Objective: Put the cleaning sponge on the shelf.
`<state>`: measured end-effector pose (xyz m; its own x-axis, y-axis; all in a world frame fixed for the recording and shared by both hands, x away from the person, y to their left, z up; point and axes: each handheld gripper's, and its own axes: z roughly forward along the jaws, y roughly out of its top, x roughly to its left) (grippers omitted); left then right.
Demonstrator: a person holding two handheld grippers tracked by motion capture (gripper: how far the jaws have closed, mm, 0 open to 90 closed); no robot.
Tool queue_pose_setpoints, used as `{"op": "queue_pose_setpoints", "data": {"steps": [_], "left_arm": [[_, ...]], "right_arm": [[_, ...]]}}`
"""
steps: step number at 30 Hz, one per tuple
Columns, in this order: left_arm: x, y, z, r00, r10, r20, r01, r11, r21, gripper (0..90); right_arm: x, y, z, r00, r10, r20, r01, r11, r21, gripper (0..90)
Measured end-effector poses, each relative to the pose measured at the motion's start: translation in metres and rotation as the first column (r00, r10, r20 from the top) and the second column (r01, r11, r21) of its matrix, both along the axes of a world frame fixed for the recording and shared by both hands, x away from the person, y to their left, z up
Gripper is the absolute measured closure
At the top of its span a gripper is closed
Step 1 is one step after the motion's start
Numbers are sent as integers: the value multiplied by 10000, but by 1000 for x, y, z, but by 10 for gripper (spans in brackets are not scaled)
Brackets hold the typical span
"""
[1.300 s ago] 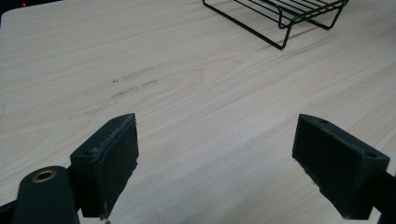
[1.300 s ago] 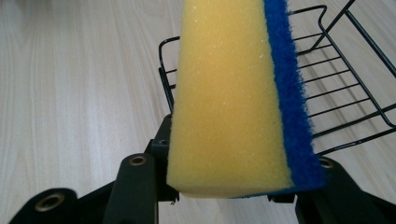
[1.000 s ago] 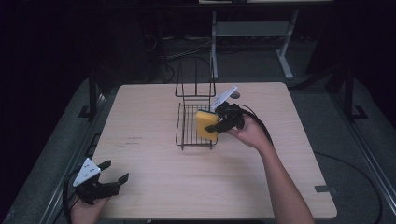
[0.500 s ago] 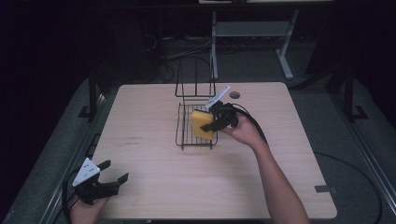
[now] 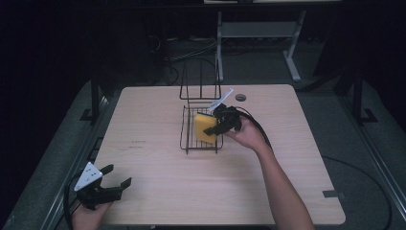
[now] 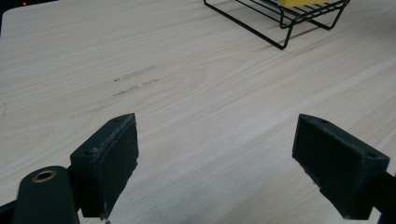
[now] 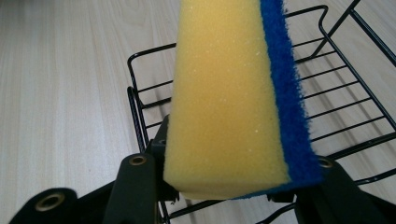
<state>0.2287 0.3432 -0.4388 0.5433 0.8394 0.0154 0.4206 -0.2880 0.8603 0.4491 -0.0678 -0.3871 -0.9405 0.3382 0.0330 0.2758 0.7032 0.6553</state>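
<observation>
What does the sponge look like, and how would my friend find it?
Look at the middle of the wooden table, where a black wire basket sits. Just above it, the right gripper holds the sponge between its fingers. It is the one bright yellow block, with a blue scrubby side.

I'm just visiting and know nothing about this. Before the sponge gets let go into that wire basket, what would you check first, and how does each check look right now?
1. Grip on the sponge: the right gripper is shut on it, yellow foam and blue scrub layer between the jaws. Ok.
2. Sponge over the wire basket: in the high view it sits above the basket's tray. Ok.
3. Basket floor free: the bars seen in the right gripper view are bare; the part behind the sponge is hidden. Cannot tell.
4. Sponge touching the basket floor: cannot tell.
5. Left gripper out of the way: open, near the table's front left corner. Ok.
</observation>
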Motion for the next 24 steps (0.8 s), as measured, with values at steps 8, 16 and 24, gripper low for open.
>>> {"op": "queue_pose_setpoints", "data": {"steps": [8, 16, 24], "left_arm": [[0, -1, 0, 10000, -1, 6, 1, 10000, 21, 138], [0, -1, 0, 10000, -1, -11, 2, 10000, 32, 138], [0, -1, 0, 10000, 0, -15, 0, 10000, 19, 138]], "right_arm": [[-2, -1, 0, 9999, -109, 52, 111, 9997, -217, 458], [-4, -4, 3, 9998, -173, 47, 174, 9997, -150, 407], [-7, -1, 3, 9998, -139, -124, 136, 9996, -235, 339]]}}
